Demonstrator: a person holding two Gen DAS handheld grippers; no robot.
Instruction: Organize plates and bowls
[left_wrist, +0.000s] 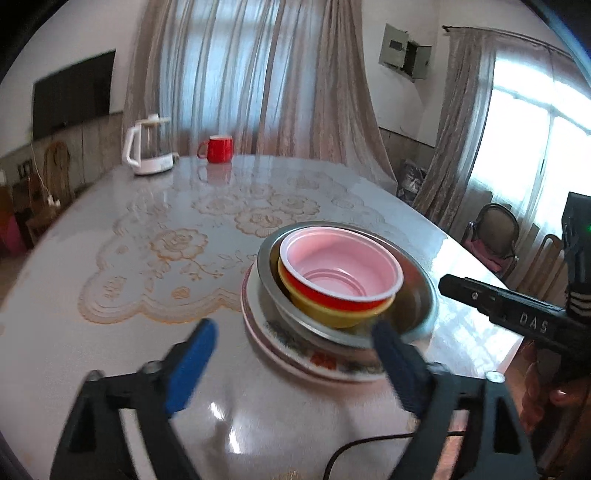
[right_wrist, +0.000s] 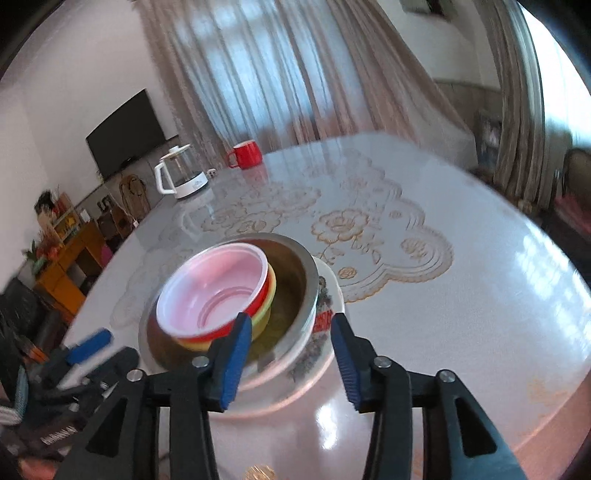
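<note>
A stack stands on the table near its front edge: a red bowl with a pink-white inside (left_wrist: 341, 267) (right_wrist: 216, 291) sits in a yellow bowl (left_wrist: 332, 314) (right_wrist: 267, 306), which sits in a steel bowl (left_wrist: 413, 295) (right_wrist: 299, 273), on floral plates (left_wrist: 314, 356) (right_wrist: 327, 291). My left gripper (left_wrist: 295, 339) is open and empty, just short of the stack. My right gripper (right_wrist: 290, 332) is open and empty, with its jaws on either side of the steel bowl's near rim. The right gripper's body (left_wrist: 517, 314) shows at the right of the left wrist view.
The glossy table (left_wrist: 129, 369) (right_wrist: 480, 332) carries a lace mat (left_wrist: 166, 258) (right_wrist: 369, 236). A white kettle (left_wrist: 147, 147) (right_wrist: 181, 173) and a red mug (left_wrist: 219, 148) (right_wrist: 246, 154) stand at the far edge. Chairs (left_wrist: 495, 232) stand at the right. A cable (left_wrist: 369, 446) lies near the front.
</note>
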